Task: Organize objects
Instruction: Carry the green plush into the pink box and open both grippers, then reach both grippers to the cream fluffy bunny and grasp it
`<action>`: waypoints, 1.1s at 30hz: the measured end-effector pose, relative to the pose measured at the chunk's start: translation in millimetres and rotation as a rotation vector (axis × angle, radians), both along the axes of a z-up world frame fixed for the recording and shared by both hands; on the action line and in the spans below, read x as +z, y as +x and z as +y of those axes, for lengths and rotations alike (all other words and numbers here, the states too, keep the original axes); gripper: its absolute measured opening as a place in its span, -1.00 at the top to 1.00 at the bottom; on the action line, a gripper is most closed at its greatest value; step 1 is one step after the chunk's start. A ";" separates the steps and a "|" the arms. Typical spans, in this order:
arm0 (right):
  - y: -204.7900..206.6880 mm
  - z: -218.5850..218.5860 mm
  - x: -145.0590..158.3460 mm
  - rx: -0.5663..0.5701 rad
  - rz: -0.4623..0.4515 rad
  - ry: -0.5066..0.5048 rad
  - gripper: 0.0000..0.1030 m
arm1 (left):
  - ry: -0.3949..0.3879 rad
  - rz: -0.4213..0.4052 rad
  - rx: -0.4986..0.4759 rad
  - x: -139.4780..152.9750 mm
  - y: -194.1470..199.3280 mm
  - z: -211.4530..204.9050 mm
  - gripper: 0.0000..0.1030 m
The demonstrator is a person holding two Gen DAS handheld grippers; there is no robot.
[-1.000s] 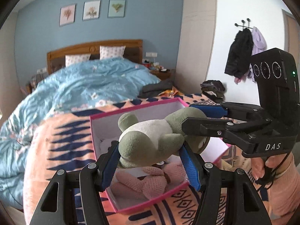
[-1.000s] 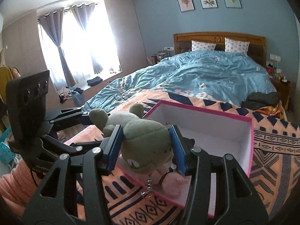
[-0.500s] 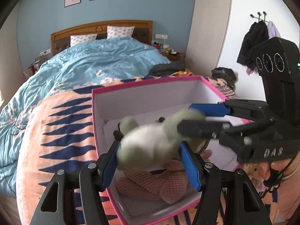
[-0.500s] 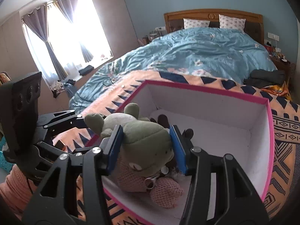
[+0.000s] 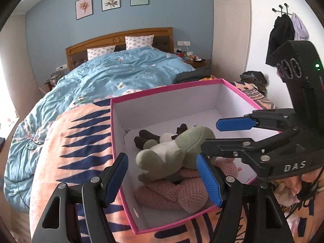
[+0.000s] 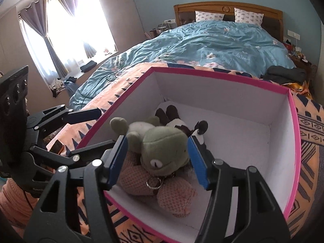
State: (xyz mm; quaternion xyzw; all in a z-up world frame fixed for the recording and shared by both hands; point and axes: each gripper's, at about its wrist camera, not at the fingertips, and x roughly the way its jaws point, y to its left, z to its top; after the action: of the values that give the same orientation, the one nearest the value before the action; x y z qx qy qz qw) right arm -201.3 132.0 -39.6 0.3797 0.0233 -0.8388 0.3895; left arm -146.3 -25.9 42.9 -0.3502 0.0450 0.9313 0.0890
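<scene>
Frog plush (image 6: 162,147) lies inside pink box (image 6: 292,133), atop pink knitted toy (image 6: 174,196). Left gripper (image 5: 163,179), right gripper (image 6: 157,160): jaws opening, pads flanking frog, apparently clear of it.

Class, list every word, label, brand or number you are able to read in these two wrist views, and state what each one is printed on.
"DAS": white letters on the black body of the right gripper, seen in the left wrist view.
Embroidered script on the blue duvet: too small and blurred to read.
Three framed flower prints on the wall: no readable text.
Pink box and green plush frog: no lettering visible.
</scene>
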 end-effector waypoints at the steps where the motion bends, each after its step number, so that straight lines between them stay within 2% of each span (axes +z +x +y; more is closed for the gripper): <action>1: 0.7 0.5 -0.6 -0.002 -0.004 -0.001 -0.22 | 0.004 0.005 0.001 1.1 2.4 0.4 -0.44; 5: 5.5 8.4 1.3 0.000 -0.026 -0.051 -0.22 | 0.051 0.024 0.004 5.5 16.2 -2.9 -0.48; 11: 30.3 28.8 21.4 0.012 0.012 -0.116 -0.22 | 0.129 0.068 -0.020 15.3 45.7 -2.4 -0.55; 14: 46.2 43.6 32.5 0.021 0.025 -0.148 -0.27 | 0.160 0.086 -0.050 19.1 62.6 4.6 -0.58; 20: 80.1 77.4 45.7 -0.008 0.077 -0.148 -0.34 | 0.183 0.089 -0.132 15.3 91.3 33.3 -0.60; 24: 100.1 105.6 36.1 -0.061 0.076 -0.151 -0.37 | 0.177 0.050 -0.198 0.1 98.2 62.3 -0.60; 28: 114.5 131.1 18.1 -0.163 0.069 -0.102 -0.37 | 0.203 -0.002 -0.252 -14.9 98.4 83.8 -0.60; 33: 135.9 168.3 -3.6 -0.309 0.058 -0.084 -0.37 | 0.194 -0.061 -0.312 -32.4 95.4 111.9 -0.60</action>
State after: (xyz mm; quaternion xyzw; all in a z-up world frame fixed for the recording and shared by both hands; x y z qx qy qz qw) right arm -65.4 300.3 -43.1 0.3379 -0.0595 -0.8995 0.2706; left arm -50.9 86.0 10.6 -0.3566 0.0060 0.8952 0.2670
